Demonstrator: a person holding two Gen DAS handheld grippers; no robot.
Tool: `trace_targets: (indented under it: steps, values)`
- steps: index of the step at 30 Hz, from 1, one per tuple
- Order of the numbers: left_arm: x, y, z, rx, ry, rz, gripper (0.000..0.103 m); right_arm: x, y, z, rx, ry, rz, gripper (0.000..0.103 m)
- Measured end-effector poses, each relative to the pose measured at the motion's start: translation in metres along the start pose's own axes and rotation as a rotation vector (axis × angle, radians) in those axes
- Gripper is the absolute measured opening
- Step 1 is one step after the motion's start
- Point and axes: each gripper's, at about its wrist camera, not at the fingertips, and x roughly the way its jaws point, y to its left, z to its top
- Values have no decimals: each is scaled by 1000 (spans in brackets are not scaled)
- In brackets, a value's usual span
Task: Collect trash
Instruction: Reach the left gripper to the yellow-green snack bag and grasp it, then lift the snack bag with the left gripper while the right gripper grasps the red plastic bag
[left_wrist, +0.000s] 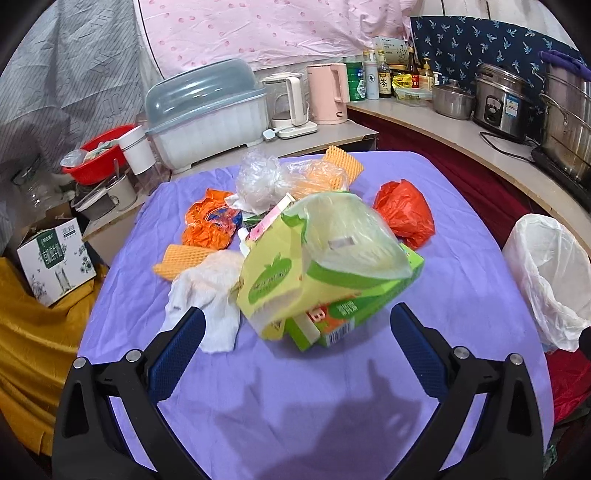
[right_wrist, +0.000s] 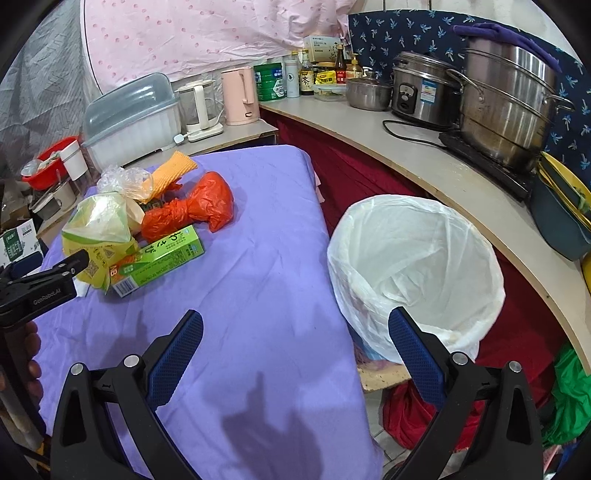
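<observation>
Left gripper (left_wrist: 297, 325): I see its jaws spread wide, with nothing between the blue pads (left_wrist: 177, 354).
Right gripper (right_wrist: 295, 326): my view shows the jaws wide apart too, and they hold nothing.
Left gripper from the right camera: black finger tip at the left edge, pointing right.
Hand (right_wrist: 31, 365): fingers wrapped around the left gripper's handle, only partly visible.

The green box (left_wrist: 354, 314) lay half buried under a yellow bag (left_wrist: 273, 280); the bin's (right_wrist: 417, 273) base was hidden.
</observation>
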Motion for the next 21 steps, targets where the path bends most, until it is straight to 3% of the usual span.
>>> trace_targets:
  steps: [6, 8, 11, 14, 21]
  values:
    - [17, 8, 5, 9, 15, -80, 64, 18, 19, 9, -12, 19, 8, 96]
    - [21, 9, 6, 9, 27, -110, 42, 23, 25, 11, -18, 23, 10, 96]
    - [24, 11, 5, 2, 46, -158, 16, 28, 33, 14, -24, 32, 15, 96]
    - [22, 15, 3, -6, 46, -175, 6, 31, 42, 15, -32, 36, 20, 96]
    - [-4, 37, 1, -49, 19, -199, 3, 32, 59, 21, -37, 36, 52, 96]
